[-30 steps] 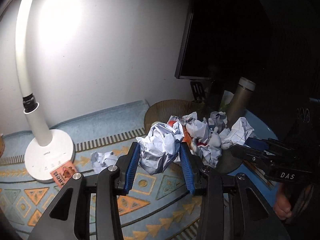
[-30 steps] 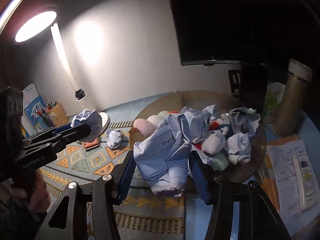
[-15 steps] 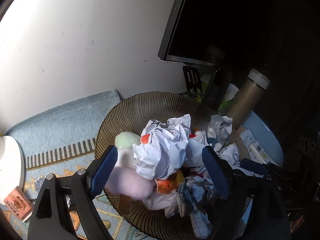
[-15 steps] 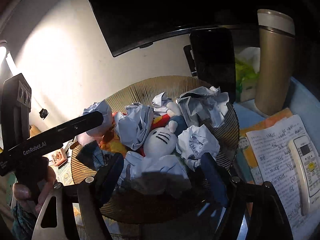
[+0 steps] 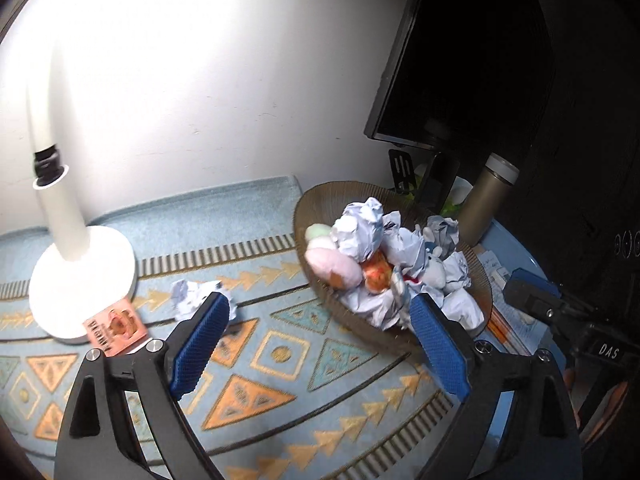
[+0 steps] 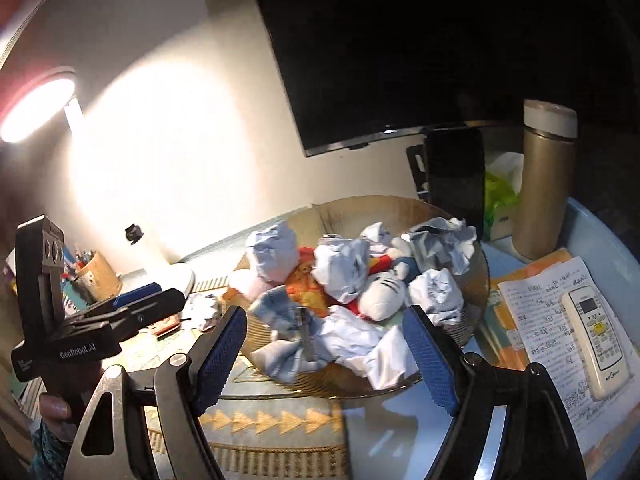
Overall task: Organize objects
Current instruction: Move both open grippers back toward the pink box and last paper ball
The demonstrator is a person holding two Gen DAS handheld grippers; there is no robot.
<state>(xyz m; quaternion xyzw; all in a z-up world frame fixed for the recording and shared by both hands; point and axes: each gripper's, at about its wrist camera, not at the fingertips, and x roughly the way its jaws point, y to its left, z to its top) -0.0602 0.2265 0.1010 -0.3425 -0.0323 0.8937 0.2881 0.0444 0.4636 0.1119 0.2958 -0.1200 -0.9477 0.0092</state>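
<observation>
In the left wrist view the left gripper (image 5: 320, 344) has nothing between its jaws, which stand wide and are opening further. Beyond the right jaw sits the brown ribbed bowl (image 5: 320, 204), heaped with crumpled paper balls (image 5: 358, 232) and soft toys. One loose paper ball (image 5: 192, 294) lies on the patterned mat (image 5: 280, 360) just past the tip of the left jaw, beside the white lamp base (image 5: 84, 280). The drop into the bowl looks finished for this hand; I judge the next move is a reach to that stray ball, with the jaws on either side of it before they close.

In the right wrist view the right gripper (image 6: 322, 354) is also empty, its jaws well apart, with the near rim of the bowl (image 6: 476, 280) and its pile straight ahead between them. The stray ball (image 6: 206, 308) shows beyond the left jaw, partly behind the left gripper (image 6: 132, 308). A remote control (image 6: 598, 332) lies on printed sheets off the right jaw.

The right side of both views is dark, the bowl's bottom is buried, and the toys under the paper are hard to identify.
</observation>
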